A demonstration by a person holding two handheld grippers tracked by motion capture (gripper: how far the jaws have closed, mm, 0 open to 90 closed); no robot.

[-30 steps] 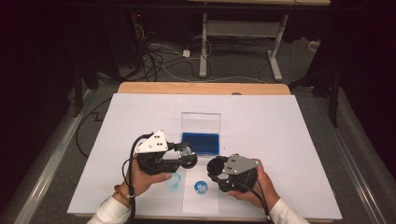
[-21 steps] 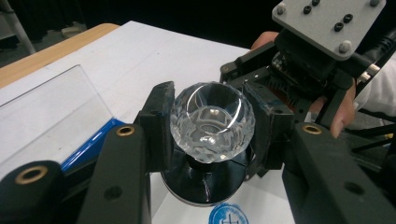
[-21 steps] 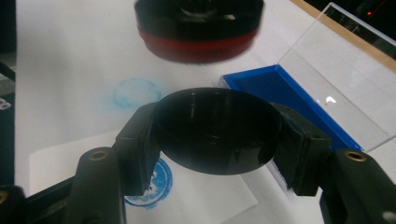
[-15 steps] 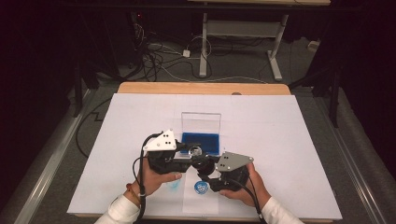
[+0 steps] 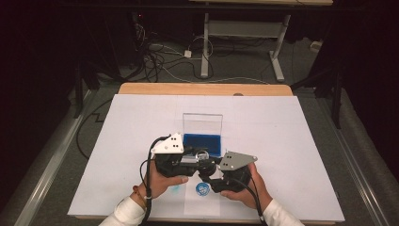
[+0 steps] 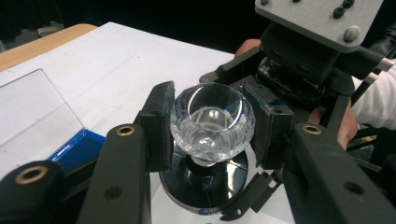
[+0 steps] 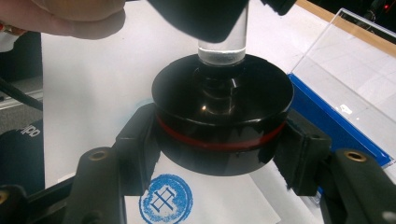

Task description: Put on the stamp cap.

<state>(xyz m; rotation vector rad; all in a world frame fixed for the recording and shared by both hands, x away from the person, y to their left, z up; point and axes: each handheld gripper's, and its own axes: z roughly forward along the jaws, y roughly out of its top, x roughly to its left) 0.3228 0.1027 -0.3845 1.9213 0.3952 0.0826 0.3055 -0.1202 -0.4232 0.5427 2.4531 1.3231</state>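
Note:
A stamp with a clear faceted knob (image 6: 212, 121) and a round black base (image 7: 219, 102) with a red band hangs just above the table. My left gripper (image 6: 212, 123) is shut on the knob, one pad on each side. My right gripper (image 7: 219, 140) is shut on the black base, its jaws against the base's two sides. In the high view both grippers meet at the stamp (image 5: 202, 157), near the table's front middle. A round blue print (image 7: 166, 200) lies on a white paper slip (image 7: 219, 196) right below the base, also seen as the blue print (image 5: 203, 189) between the hands.
A blue ink pad (image 5: 202, 140) in a clear case with its lid (image 5: 202, 123) standing open sits just beyond the grippers. The white table top (image 5: 291, 141) spreads wide on both sides. Cables lie on the floor beyond the table's far wooden edge (image 5: 202, 88).
The two hands, apart a second ago, have moved toward each other. The grippers now meet at the stamp above the blue print.

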